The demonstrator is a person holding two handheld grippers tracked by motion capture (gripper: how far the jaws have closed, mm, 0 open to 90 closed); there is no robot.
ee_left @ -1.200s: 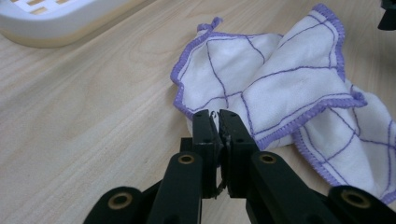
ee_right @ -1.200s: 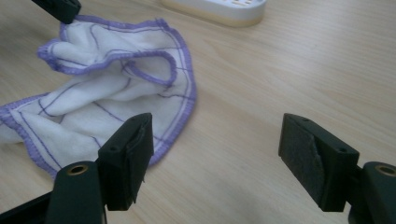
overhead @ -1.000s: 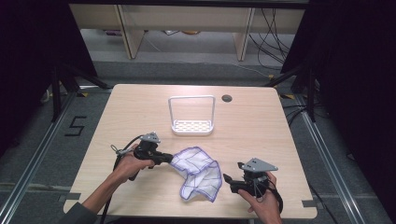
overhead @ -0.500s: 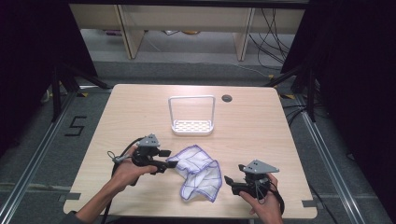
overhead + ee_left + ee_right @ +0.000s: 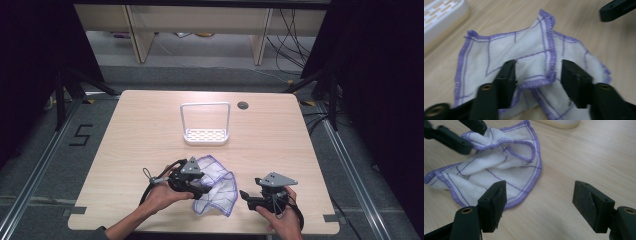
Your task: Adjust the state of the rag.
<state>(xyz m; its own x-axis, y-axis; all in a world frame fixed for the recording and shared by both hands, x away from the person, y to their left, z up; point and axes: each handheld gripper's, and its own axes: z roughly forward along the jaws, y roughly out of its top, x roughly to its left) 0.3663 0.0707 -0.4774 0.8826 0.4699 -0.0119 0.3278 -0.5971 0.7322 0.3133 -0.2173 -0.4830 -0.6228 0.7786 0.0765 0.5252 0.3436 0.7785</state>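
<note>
I am bringing my left hand-held gripper (image 5: 537, 75), jaws apart and just been closing, over the cloth (image 5: 216, 184) lying near the rack (image 5: 205, 135); my right hand-held gripper (image 5: 539, 202) is waiting agape beside the cloth.

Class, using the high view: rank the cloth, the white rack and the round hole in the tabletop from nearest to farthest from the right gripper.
From the right gripper:
1. Cloth, crumpled just to its left, near the front edge.
2. White rack, mid-table, farther back and to the left.
3. Round hole, at the back of the table, behind the rack's right side.
</note>
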